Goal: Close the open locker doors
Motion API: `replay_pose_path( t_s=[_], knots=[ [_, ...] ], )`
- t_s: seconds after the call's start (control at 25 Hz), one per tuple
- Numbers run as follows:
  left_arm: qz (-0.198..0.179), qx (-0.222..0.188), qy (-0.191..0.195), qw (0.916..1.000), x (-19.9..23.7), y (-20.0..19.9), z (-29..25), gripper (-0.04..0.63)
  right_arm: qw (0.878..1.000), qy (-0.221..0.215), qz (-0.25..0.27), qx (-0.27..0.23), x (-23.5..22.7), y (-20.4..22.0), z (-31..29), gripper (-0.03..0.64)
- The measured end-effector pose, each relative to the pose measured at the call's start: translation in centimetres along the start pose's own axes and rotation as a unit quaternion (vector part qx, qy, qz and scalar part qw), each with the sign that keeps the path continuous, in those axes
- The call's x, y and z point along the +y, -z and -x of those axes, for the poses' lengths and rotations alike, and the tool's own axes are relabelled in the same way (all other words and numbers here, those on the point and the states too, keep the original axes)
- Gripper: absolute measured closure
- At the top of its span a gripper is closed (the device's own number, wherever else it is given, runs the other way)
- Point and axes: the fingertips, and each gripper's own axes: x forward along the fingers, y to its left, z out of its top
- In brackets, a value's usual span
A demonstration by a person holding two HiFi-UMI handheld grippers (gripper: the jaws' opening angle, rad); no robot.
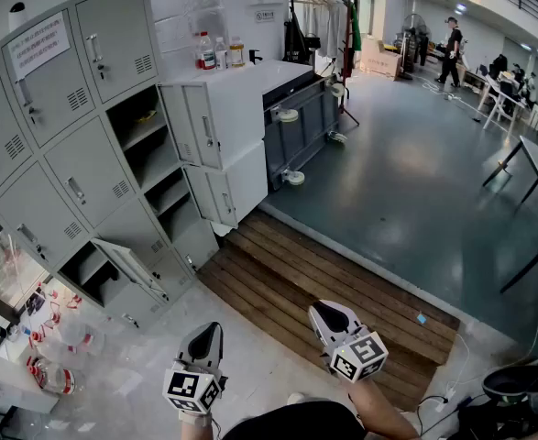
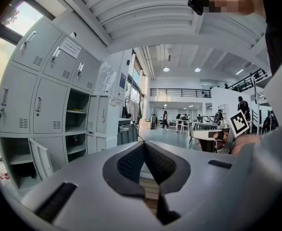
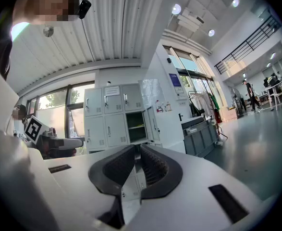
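Nearby, bottles (image 1: 206, 51) top a white cabinet (image 1: 250, 82) beside lockers (image 1: 67, 108).

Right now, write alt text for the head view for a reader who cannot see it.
A bank of grey lockers at left has three doors hanging open: an upper door, a middle door and a low door. At the bottom, the left gripper and right gripper, both shut and empty, are held out toward it.
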Motion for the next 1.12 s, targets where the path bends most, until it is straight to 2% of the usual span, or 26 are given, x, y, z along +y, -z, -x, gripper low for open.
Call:
replay_pose_path(
  t_s=[0.36,0.56,0.8,0.96,1.12],
  knots=[
    [-0.008,0.013,0.004,0.9999,-0.5,0.6,-3.2,0.578,1.0,0.003,-0.012,0.003,-3.3,0.6,-1.0,0.552],
    [-0.002,0.027,0.006,0.9996,1.4,1.6,-4.6,0.578,1.0,-0.002,-0.027,0.004,-3.4,1.4,-3.6,0.552],
    [0.013,0.026,0.013,0.9995,7.2,2.6,-8.2,0.578,1.0,-0.005,-0.014,0.021,-2.9,2.2,-10.2,0.552],
    [0.03,0.017,0.025,0.9991,13.4,1.8,-11.3,0.578,1.0,-0.008,-0.012,0.024,-2.0,1.8,-17.2,0.552],
    [0.026,0.012,0.039,0.9988,19.9,0.5,-14.2,0.578,1.0,0.0,-0.012,0.018,-1.0,0.6,-24.4,0.552]
  ],
)
